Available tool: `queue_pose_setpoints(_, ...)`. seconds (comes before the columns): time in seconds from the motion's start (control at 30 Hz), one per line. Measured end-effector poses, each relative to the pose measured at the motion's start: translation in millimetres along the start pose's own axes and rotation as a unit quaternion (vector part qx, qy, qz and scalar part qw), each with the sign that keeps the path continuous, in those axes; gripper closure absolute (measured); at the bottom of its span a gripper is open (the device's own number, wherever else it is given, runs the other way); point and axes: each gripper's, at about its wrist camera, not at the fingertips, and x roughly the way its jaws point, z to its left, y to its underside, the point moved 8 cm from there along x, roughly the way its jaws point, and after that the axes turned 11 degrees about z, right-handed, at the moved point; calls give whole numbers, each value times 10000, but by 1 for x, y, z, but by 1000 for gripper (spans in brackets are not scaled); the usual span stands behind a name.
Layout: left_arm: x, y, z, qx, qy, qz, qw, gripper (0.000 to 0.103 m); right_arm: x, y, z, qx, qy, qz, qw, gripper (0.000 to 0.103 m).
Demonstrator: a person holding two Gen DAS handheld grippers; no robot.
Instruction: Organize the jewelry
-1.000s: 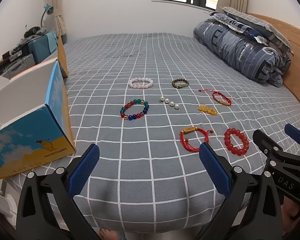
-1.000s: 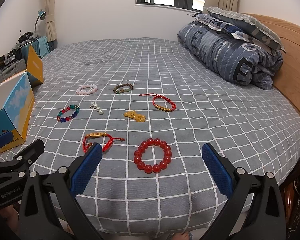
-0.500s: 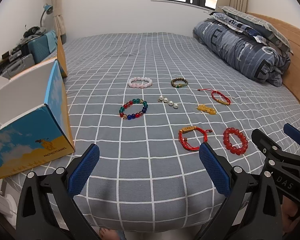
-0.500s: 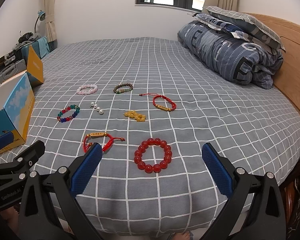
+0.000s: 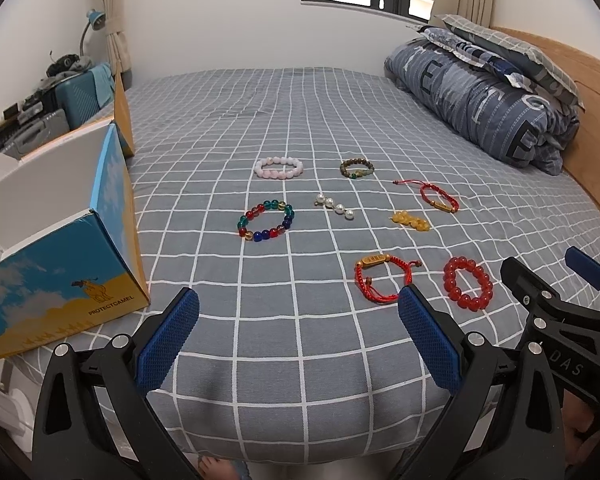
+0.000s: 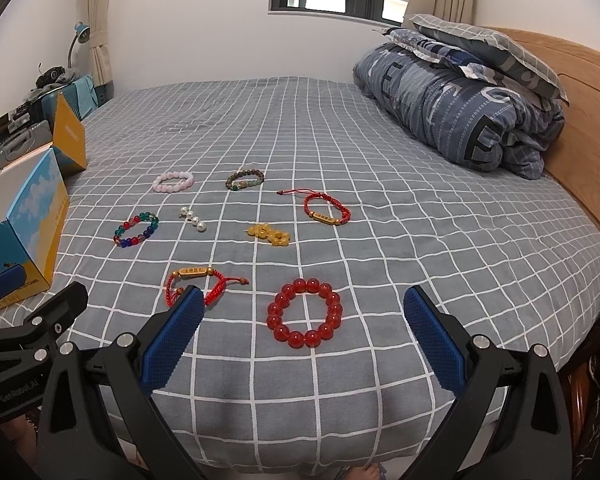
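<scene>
Red bead bracelet (image 6: 305, 313) on bed (image 6: 420, 240), 12 o'clock of right gripper (image 6: 304, 340). Left gripper (image 5: 298, 340) likewise empty. Both fingers wide.

We see eight pieces lying flat and apart mid-frame: pink bracelet (image 5: 279, 167), brown-green bracelet (image 5: 356, 168), multicolour bracelet (image 5: 265, 220), pearl strand (image 5: 334, 206), amber beads (image 5: 409, 221), two red cord bracelets (image 5: 438, 197) (image 5: 381, 277), red bead bracelet (image 6: 305, 312) lowest.
</scene>
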Motion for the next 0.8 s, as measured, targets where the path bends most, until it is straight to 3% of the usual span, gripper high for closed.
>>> queue_pose_setpoints(0.8,-2,0,-2,16,-6,-17,10000,6,0,0,-1,-6,6,3,10000,7)
